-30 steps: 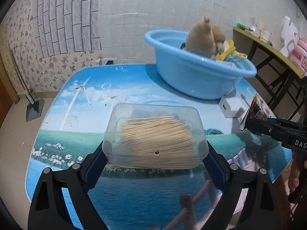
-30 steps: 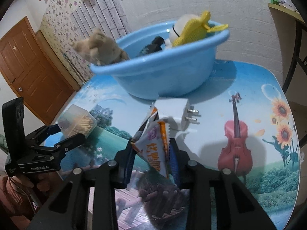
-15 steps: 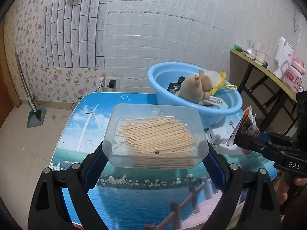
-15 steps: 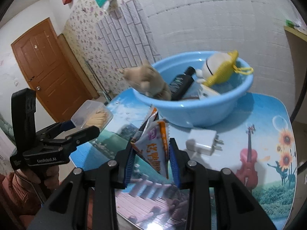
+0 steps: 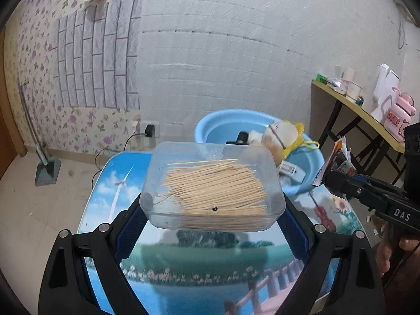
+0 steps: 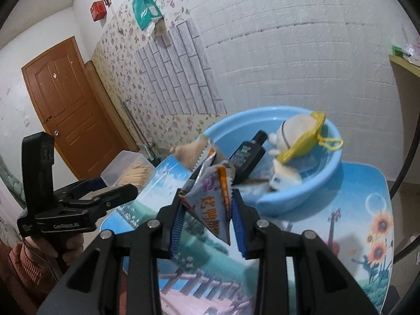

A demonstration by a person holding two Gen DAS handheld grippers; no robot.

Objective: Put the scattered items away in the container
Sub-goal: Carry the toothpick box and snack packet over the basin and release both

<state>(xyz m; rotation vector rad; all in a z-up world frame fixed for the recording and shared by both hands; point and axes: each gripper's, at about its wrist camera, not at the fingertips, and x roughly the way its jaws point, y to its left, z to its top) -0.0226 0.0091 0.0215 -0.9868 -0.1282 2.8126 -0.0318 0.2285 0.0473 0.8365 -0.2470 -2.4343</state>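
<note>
My left gripper (image 5: pixel 212 218) is shut on a clear plastic toothpick box (image 5: pixel 212 183) and holds it high above the table, short of the blue basin (image 5: pixel 302 181). My right gripper (image 6: pixel 207 225) is shut on a white and orange snack packet (image 6: pixel 210 197), also raised, in front of the basin (image 6: pixel 315 181). The basin holds a plush toy (image 6: pixel 189 152), a black bottle (image 6: pixel 246 155) and a white and yellow toy (image 6: pixel 296 136). The left gripper with its box (image 6: pixel 128 173) shows at the left of the right wrist view. The right gripper with its packet (image 5: pixel 338 162) shows at the right of the left wrist view.
The table (image 6: pixel 362 225) has a printed landscape cover with sunflowers and a violin. A white charger (image 6: pixel 286 225) lies partly hidden behind my right finger. A side table (image 5: pixel 362 115) with cups and bottles stands at the right. A brown door (image 6: pixel 68 110) is at the left.
Both grippers have risen well above the table with their items, so the basin now appears lower and its inside shows. Neither grip has changed.
</note>
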